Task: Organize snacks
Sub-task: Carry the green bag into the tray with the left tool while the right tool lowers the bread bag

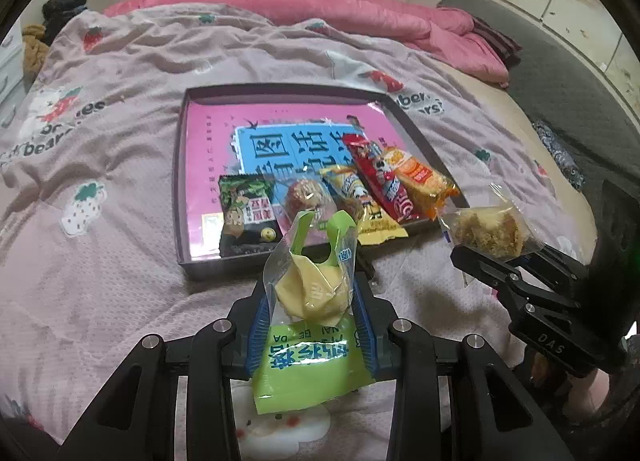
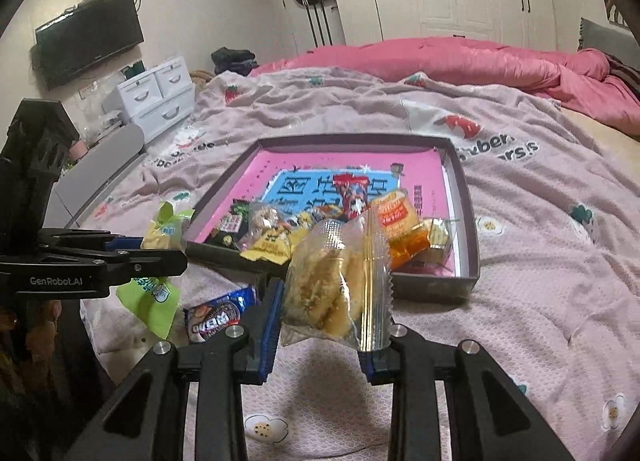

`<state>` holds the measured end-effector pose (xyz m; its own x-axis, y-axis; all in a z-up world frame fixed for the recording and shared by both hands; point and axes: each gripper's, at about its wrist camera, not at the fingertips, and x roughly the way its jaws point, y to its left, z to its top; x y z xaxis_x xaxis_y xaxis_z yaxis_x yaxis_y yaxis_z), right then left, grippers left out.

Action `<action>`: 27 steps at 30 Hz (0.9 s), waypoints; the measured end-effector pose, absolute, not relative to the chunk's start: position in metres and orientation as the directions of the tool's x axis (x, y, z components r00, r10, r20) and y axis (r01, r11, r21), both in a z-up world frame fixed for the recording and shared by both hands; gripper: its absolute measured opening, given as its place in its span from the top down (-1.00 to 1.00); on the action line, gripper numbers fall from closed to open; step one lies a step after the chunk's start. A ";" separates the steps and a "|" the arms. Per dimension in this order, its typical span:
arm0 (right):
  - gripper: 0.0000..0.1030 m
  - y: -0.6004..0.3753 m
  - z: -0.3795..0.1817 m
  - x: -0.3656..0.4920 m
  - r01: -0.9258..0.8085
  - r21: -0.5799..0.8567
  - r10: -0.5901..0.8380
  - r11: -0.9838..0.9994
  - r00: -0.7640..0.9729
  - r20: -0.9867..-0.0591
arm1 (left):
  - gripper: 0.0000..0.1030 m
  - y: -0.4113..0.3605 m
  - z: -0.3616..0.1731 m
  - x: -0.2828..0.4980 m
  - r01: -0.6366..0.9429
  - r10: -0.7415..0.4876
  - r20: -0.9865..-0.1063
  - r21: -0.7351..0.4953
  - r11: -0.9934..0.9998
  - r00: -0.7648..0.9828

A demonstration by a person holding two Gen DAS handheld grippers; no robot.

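Observation:
My left gripper (image 1: pixel 312 297) is shut on a green-and-clear packet with a yellow pastry (image 1: pixel 310 293), held above the bed just in front of the tray; it also shows in the right wrist view (image 2: pixel 160 237). My right gripper (image 2: pixel 320 301) is shut on a clear packet of crumbly brown cake (image 2: pixel 332 285), also seen in the left wrist view (image 1: pixel 490 235), near the tray's front right corner. The shallow dark tray (image 1: pixel 180 181) with a pink printed bottom holds several snack packets (image 1: pixel 384 177) along its front edge.
A blue snack packet (image 2: pixel 218 315) lies on the bedcover in front of the tray. The tray rests on a pink patterned bedcover (image 1: pixel 100 165). A pink quilt (image 1: pixel 360 9) is bunched at the back. White drawers (image 2: pixel 156 97) stand left of the bed.

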<state>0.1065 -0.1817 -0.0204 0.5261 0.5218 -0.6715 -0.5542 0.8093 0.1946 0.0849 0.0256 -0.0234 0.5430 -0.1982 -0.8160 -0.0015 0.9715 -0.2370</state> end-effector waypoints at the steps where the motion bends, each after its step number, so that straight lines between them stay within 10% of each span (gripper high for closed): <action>1: 0.37 -0.182 -0.019 0.106 -0.554 0.195 0.524 0.809 0.530 -0.667 | 0.23 0.026 -0.021 0.085 -0.002 -0.197 -0.814 -0.237 0.972 0.547; 27: 0.37 -0.192 0.009 0.118 -0.546 0.236 0.568 0.804 0.588 -0.575 | 0.23 0.059 0.015 0.099 -0.092 -0.101 -0.745 -0.213 0.973 0.659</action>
